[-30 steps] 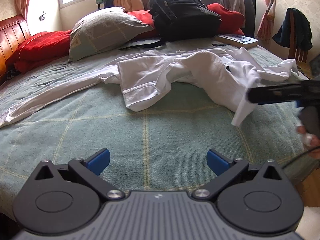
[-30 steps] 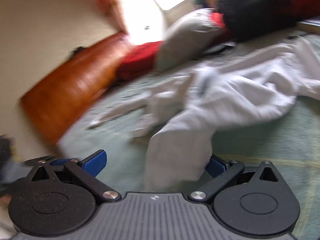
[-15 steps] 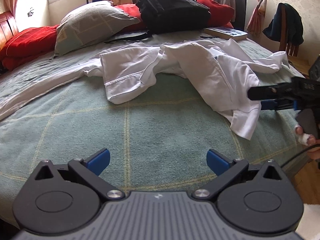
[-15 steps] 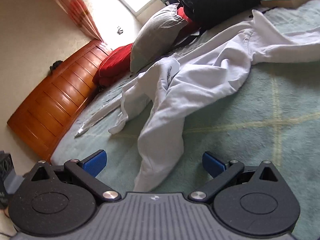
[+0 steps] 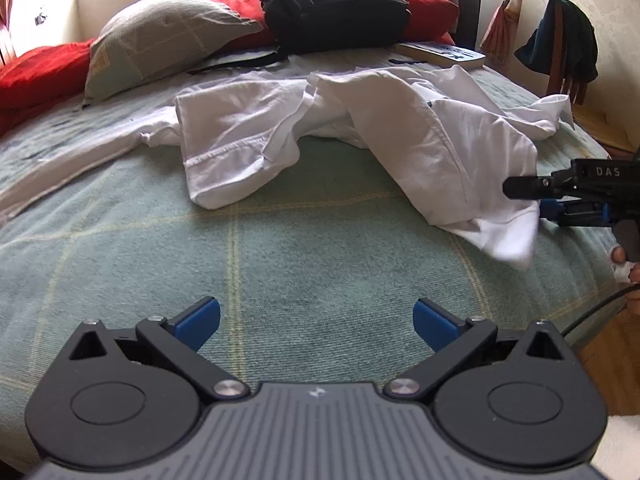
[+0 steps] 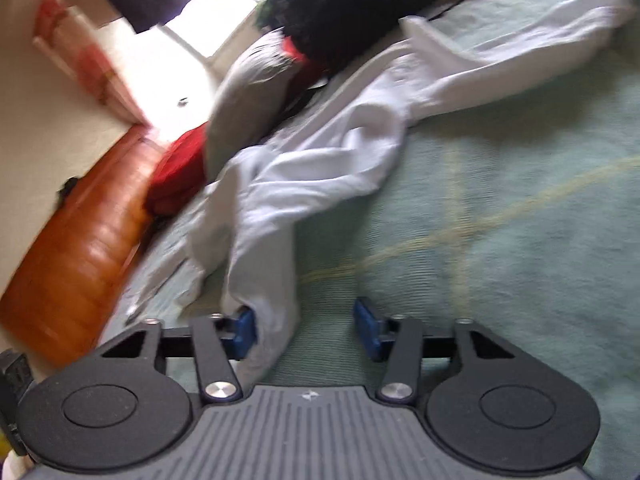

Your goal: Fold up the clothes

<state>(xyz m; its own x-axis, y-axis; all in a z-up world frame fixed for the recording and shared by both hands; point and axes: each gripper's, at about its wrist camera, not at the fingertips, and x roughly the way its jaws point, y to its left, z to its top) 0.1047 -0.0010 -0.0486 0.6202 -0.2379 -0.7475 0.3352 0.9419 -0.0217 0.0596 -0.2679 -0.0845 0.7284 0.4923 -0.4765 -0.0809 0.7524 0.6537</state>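
A crumpled white shirt (image 5: 440,140) lies spread across the green checked bedspread (image 5: 320,264). My left gripper (image 5: 316,318) hovers open over bare bedspread near the front edge, well short of the shirt, with nothing between its fingers. In the left wrist view my right gripper (image 5: 534,200) comes in from the right edge, its tips at the shirt's lower right hem. In the blurred right wrist view the right gripper (image 6: 306,330) has its jaws half narrowed. A strip of the shirt (image 6: 320,160) runs between them against the left pad (image 6: 245,332), with a gap to the other pad.
A grey pillow (image 5: 160,36), black backpack (image 5: 332,0), red bedding (image 5: 36,68) and a book (image 5: 440,52) sit at the far side. A chair draped with a dark garment (image 5: 568,40) stands right of the bed. The wooden headboard (image 6: 80,248) is left.
The right gripper's jaws have narrowed to about half their earlier gap, with the shirt hem now between them. The left gripper stays open and has shifted a little toward the shirt.
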